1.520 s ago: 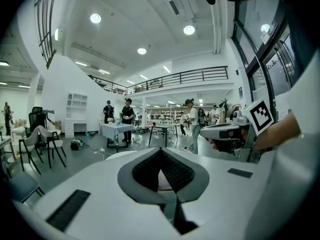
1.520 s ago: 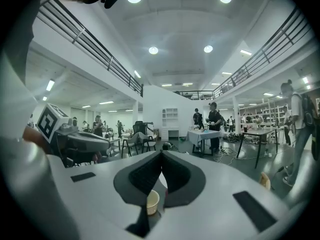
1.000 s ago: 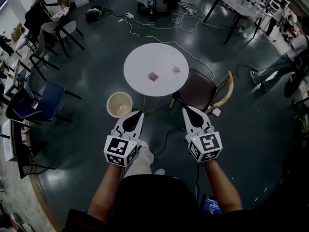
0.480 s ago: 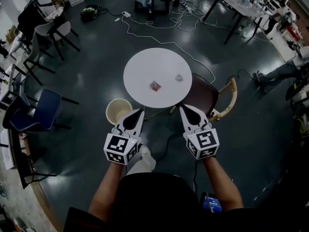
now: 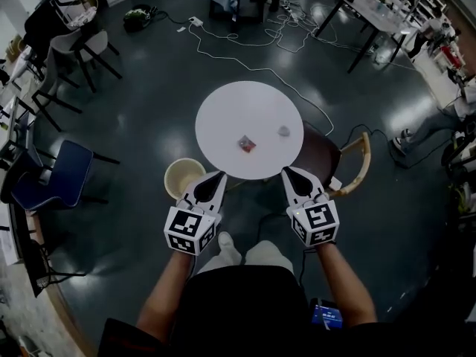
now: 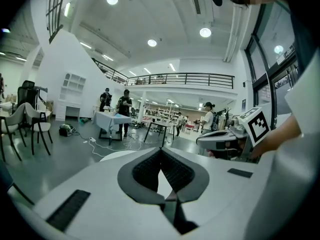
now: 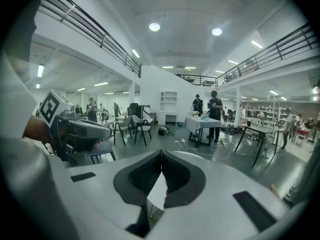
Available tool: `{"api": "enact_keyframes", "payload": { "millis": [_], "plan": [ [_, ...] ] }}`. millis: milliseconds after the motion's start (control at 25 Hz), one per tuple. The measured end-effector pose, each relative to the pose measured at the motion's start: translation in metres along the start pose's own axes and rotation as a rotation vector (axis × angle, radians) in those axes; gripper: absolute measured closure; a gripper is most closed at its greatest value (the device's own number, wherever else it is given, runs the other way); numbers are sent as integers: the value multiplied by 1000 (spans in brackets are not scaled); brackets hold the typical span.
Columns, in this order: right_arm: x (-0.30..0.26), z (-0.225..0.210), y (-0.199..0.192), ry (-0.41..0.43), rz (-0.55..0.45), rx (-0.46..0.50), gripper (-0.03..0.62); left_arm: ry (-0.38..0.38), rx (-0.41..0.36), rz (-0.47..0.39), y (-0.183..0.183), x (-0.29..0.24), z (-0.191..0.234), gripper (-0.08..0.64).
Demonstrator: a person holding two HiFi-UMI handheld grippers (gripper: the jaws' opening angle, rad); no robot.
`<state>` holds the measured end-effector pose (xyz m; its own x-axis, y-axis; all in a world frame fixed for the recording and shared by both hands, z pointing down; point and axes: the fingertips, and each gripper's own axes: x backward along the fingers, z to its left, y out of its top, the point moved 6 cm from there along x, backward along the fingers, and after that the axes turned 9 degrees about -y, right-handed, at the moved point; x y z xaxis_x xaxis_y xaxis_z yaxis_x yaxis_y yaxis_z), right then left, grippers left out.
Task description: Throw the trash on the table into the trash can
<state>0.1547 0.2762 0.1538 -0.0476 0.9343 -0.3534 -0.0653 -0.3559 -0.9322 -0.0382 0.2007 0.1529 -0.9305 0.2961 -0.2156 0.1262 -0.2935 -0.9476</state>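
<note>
The person is standing just short of a round white table [image 5: 236,110], holding both grippers out in front at about the same height, side by side and apart. The left gripper [image 5: 216,177] is pointing toward the near edge of the table with its jaws closed tip to tip and nothing caught between them, as the left gripper view shows [image 6: 161,149]. The right gripper [image 5: 288,172] is likewise sitting with its jaws pressed together and empty [image 7: 161,153]. Two bits of trash are lying on the tabletop, well ahead of both grippers: a small reddish wrapper [image 5: 246,144] near the front edge, and a crumpled pale scrap [image 5: 283,132] toward the right rim. The cream trash can [image 5: 171,177] is standing on the dark floor beside the table, just left of the left gripper's tips. A brown chair [image 5: 320,155] is sitting tucked against the table's right side.
</note>
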Motion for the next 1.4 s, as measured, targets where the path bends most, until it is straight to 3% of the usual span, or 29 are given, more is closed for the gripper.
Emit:
{"api": "enact_keyframes", "payload": {
  "millis": [360, 720, 1200, 1240, 1320, 1400],
  "plan": [
    [-34, -9, -4, 13, 28, 6, 574, 16, 11, 21, 0, -15, 14, 552],
    [-93, -29, -20, 96, 84, 50, 574, 66, 29, 42, -2, -54, 30, 552],
    [-209, -36, -85, 247, 273, 106, 571, 204, 136, 126, -50, -90, 75, 552],
    [-219, -36, -90, 253, 285, 109, 562, 212, 145, 131, -54, -92, 80, 552],
    [-239, -34, -102, 270, 305, 108, 433, 228, 164, 142, -61, -95, 88, 552],
    [-257, -31, -114, 281, 321, 100, 422, 243, 176, 156, -69, -98, 96, 552]
  ]
}}
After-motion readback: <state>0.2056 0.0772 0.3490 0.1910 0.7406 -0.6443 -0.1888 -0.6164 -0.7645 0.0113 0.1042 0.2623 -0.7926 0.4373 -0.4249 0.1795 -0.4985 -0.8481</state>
